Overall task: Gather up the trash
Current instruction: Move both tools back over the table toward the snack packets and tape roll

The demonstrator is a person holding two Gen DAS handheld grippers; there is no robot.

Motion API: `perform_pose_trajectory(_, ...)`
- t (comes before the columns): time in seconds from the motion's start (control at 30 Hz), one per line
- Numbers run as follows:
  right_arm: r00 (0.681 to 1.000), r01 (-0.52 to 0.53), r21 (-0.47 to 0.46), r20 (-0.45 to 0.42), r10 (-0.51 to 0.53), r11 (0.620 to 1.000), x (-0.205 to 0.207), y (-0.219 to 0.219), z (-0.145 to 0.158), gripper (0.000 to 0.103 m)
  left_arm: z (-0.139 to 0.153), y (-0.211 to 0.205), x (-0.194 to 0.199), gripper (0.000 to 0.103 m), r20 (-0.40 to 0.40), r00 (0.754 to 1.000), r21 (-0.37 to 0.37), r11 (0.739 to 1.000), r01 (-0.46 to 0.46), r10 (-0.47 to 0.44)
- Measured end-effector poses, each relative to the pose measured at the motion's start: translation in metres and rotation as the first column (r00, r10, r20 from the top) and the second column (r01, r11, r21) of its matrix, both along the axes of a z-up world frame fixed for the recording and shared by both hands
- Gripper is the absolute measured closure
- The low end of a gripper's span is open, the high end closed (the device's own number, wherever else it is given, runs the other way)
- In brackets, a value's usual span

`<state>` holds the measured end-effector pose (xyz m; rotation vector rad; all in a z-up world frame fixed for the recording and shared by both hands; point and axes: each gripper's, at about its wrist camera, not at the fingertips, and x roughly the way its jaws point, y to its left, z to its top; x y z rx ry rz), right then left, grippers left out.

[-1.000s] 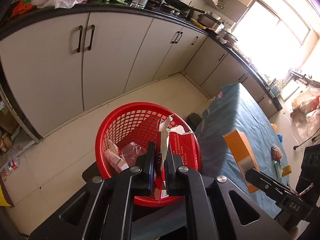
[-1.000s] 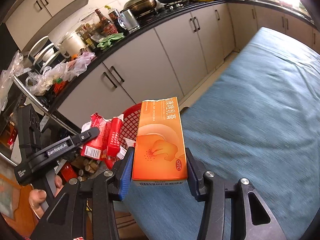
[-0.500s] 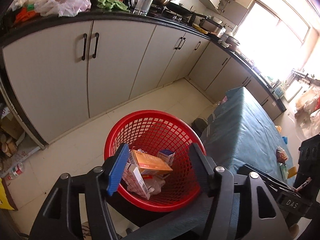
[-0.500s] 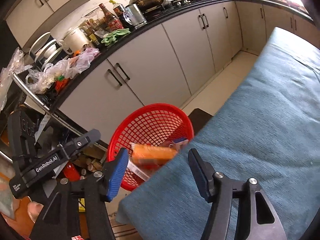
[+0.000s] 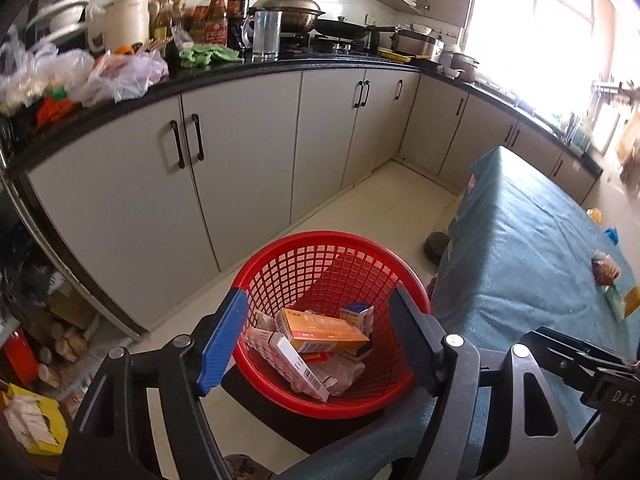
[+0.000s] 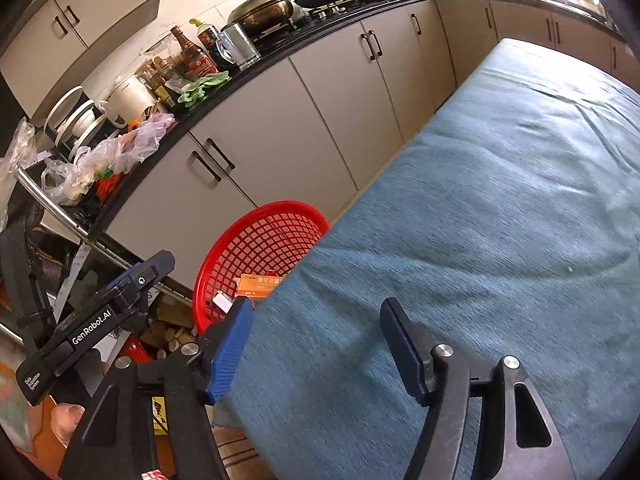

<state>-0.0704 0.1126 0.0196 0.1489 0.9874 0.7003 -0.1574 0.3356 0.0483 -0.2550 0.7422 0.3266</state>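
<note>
Both sets of tongs, left tongs (image 5: pixel 320 340) and right tongs (image 6: pixel 316 348), have just been opening and are wide apart with nothing in them. One red basket (image 5: pixel 256 280) sits on the floor beside the blue tabletop (image 6: pixel 480 200), right below the left tongs. Inside are three cartons I can count: a white box (image 5: pixel 296 364), an orange box (image 5: pixel 324 330) lying flat with its long axis running left-right, and a small box (image 5: pixel 358 316) behind it.

The left gripper (image 5: pixel 320 344) tilts downward. The right gripper (image 6: pixel 316 354) does likewise. Both jaws have just been opening and hold nothing.
</note>
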Motion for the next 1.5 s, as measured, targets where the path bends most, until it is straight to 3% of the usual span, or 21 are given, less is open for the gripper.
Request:
perform_pose_trajectory(0.23, 1.000, 0.030, 0.002, 0.007, -0.030, 1.000, -0.008, -0.020, 0.002, 0.031, 0.007, -0.022, -0.003, 0.029, -0.010, 1.000, 0.074, 0.997, 0.021, -0.020)
perform_pose_trajectory(0.7, 0.994, 0.111, 0.022, 0.019, -0.112, 0.994, -0.024, -0.070, 0.007, 0.029, 0.022, -0.062, -0.011, 0.027, -0.005, 0.997, 0.136, 0.988, 0.077, -0.077)
perform_pose_trajectory(1.07, 0.977, 0.211, 0.040, 0.028, -0.212, 0.977, -0.037, -0.139, 0.009, 0.026, 0.031, -0.108, -0.006, 0.025, -0.014, 0.983, 0.109, 0.977, 0.185, -0.184)
perform_pose_trajectory(1.23, 0.947, 0.319, 0.026, 0.025, -0.319, 0.948, -0.045, -0.201, 0.005, 0.024, 0.037, -0.142, 0.007, 0.025, -0.008, 0.958, 0.075, 0.956, 0.285, -0.285)
perform_pose_trajectory(1.5, 0.860, 0.511, 0.005, 0.007, -0.511, 0.860, -0.048, -0.305, 0.004, 0.024, 0.052, -0.213, 0.042, 0.024, 0.005, 0.872, 0.009, 0.872, 0.489, -0.489)
